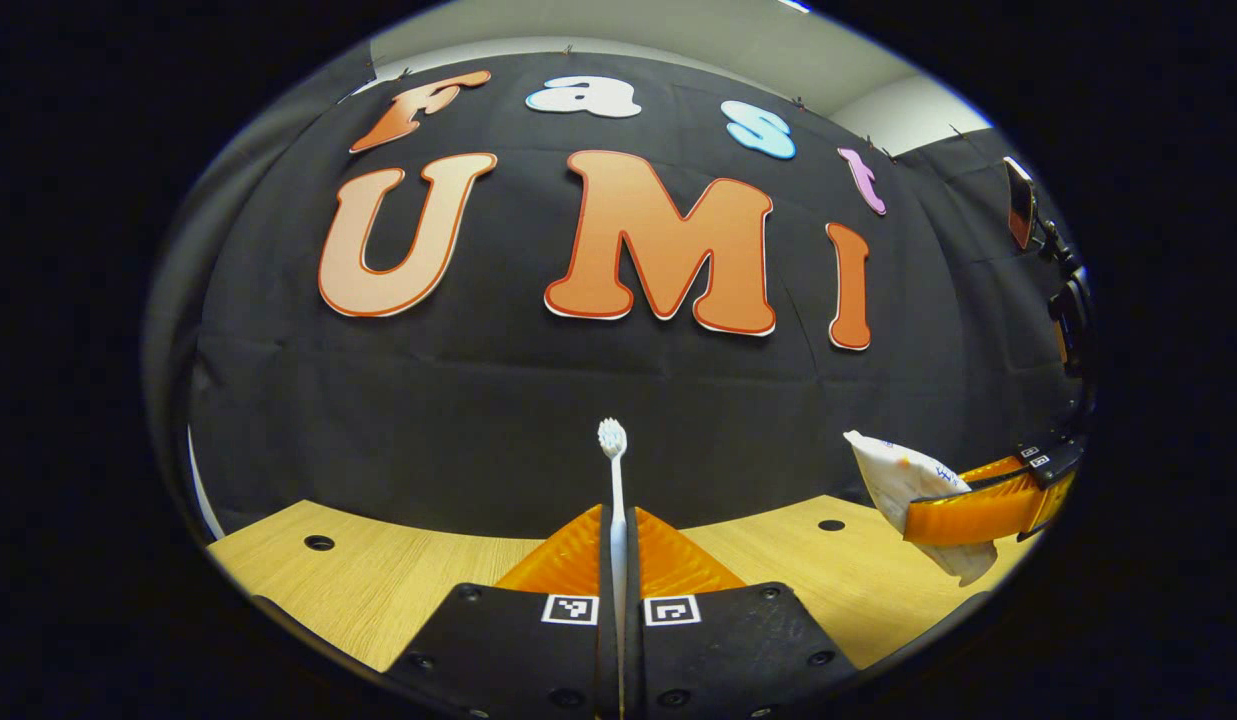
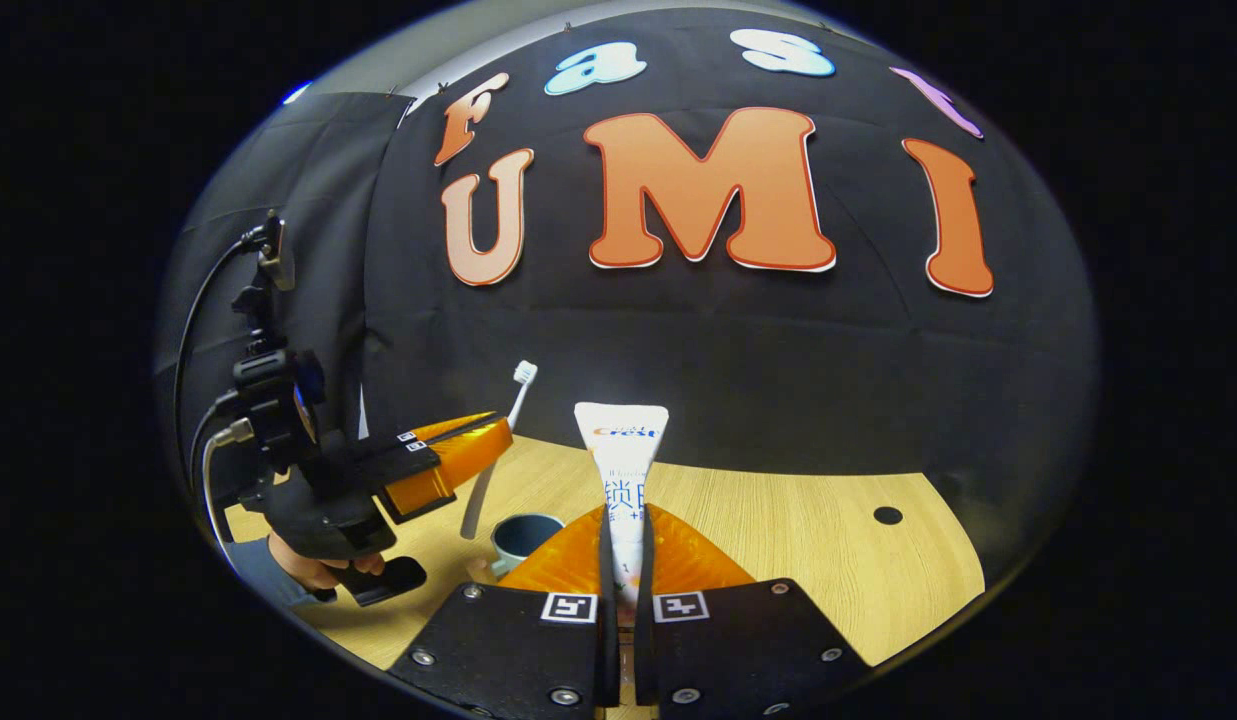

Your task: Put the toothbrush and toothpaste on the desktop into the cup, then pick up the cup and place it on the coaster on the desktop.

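- Left gripper [image 1: 618, 560] is clamped on the toothbrush [image 1: 614, 470], raised above the cup [image 2: 525, 538].
- Right gripper [image 2: 625, 560] pinches the toothpaste [image 2: 623, 470] beside the cup.
- Cup seems empty; coaster step remains.

Both views above desktop [image 1: 398, 590], facing booth wall [image 1: 478, 400]

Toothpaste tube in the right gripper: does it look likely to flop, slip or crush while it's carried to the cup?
The toothpaste tube stands upright above the right gripper, so it is probably stiff enough. Its flat crimped end is up, so it seems light. The glossy skin may slip, and a soft tube could dent.
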The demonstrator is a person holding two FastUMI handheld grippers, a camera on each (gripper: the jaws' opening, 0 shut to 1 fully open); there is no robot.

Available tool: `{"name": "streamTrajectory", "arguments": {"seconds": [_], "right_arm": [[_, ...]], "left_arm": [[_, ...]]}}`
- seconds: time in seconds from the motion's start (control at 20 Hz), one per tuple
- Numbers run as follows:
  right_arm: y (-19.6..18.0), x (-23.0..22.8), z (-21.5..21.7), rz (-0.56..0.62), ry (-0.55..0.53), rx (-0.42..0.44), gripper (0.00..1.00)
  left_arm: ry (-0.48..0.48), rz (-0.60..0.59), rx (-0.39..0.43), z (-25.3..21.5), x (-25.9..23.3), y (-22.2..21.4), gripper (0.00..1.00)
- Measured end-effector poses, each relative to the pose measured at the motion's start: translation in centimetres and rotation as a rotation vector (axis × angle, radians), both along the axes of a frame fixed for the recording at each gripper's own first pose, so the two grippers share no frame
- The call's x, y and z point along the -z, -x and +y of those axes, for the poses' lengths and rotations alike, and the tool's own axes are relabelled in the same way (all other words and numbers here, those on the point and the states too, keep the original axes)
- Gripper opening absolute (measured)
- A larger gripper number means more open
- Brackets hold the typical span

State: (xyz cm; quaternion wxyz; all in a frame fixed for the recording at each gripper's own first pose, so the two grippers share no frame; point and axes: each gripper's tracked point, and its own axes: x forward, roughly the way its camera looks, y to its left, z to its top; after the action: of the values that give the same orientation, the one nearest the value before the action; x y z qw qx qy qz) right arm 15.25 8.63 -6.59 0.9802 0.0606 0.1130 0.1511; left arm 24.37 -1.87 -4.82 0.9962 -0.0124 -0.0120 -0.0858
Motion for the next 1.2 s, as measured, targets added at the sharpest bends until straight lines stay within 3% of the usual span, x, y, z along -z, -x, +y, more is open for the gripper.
{"name": "streamTrajectory", "arguments": {"seconds": [0.2,0.55,0.9,1.2], "right_arm": [[-1.0,-0.4,0.0,-0.027,-0.007,0.006,0.06],[-3.0,-1.4,0.9,-0.074,-0.037,0.008,0.06],[-2.8,-1.8,3.2,-0.085,-0.027,-0.025,0.06],[-2.7,-1.8,4.4,-0.083,-0.031,-0.045,0.06]], "left_arm": [[-0.018,-0.04,0.021,-1.2,-0.3,-1.7,0.02],[0.031,-0.039,0.041,-1.3,0.9,-2.6,0.02],[-0.013,0.084,0.08,-1.3,4.2,-2.4,0.02],[-0.007,0.091,0.082,-0.6,4.9,-2.8,0.04]]}}
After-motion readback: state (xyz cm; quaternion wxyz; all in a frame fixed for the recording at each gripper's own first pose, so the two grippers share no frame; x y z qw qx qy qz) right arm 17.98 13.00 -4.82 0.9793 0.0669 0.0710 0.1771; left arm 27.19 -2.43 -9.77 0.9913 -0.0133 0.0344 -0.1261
